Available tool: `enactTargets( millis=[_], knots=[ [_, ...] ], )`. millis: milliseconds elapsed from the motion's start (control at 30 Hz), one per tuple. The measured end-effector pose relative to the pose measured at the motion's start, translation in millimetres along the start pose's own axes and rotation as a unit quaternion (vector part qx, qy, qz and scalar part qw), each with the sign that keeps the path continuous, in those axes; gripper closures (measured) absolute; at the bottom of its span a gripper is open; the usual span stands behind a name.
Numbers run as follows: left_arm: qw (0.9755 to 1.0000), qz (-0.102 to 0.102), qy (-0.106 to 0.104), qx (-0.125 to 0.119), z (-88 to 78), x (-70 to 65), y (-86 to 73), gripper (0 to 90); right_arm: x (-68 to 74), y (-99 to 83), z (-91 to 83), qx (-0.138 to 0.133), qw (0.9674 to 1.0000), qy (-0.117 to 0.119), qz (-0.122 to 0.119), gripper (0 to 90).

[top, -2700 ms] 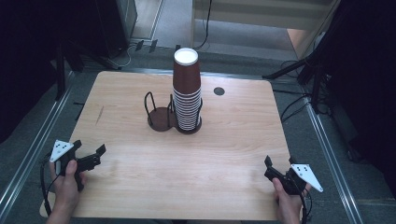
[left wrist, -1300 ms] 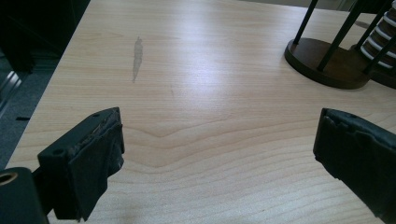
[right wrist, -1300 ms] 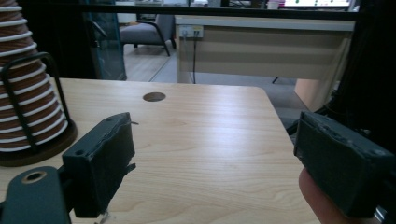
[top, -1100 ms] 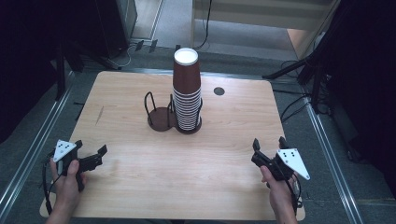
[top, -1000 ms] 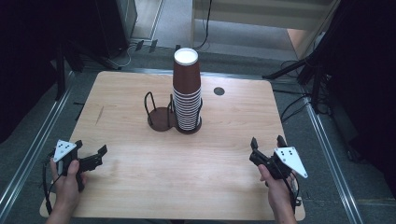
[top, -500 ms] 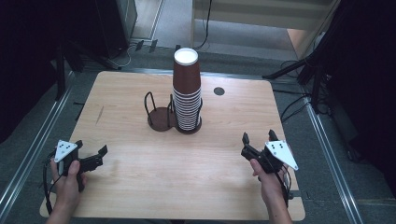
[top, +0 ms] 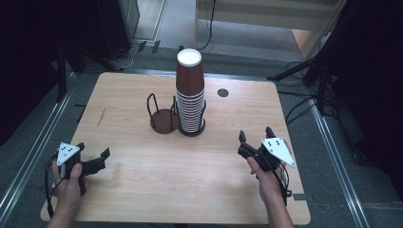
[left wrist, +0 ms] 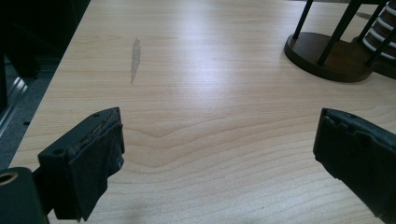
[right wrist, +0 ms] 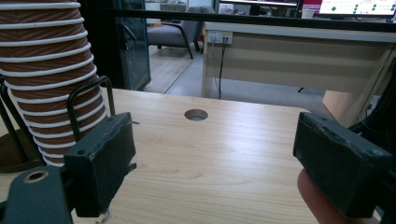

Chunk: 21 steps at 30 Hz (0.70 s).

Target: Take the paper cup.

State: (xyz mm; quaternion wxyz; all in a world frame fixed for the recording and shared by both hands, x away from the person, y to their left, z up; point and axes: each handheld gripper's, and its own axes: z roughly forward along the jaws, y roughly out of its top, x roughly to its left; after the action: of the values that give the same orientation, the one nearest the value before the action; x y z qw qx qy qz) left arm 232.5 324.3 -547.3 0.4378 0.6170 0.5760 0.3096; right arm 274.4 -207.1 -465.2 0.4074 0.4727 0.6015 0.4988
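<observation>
The cup stack [top: 190,92] is parked in a wire holder [top: 164,114] near the tabletop's [top: 142,190] far edge, probably so it can't tip. The right gripper [top: 254,137] is held jaws wide, nothing between them, aimed at the stack. The left gripper [top: 92,156] is kept gaping and empty by the near left corner.

Wide bare wood along near edge of table [top: 142,190], between left gripper [top: 92,164] near the left corner and right gripper [top: 254,142] toward the right edge. Mid-table blocked by cup stack [top: 191,90] in wire holder [top: 164,116]. Small hole [top: 223,92] near far edge.
</observation>
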Motion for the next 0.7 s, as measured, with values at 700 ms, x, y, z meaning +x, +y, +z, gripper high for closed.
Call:
enactTargets(
  millis=[700],
  knots=[
    [1.0000,0.007,-0.001,0.002,0.1,-1.0,0.0,2.6,27.6,13.6,16.6,-0.007,0.9996,0.029,0.000,12.6]
  ],
)
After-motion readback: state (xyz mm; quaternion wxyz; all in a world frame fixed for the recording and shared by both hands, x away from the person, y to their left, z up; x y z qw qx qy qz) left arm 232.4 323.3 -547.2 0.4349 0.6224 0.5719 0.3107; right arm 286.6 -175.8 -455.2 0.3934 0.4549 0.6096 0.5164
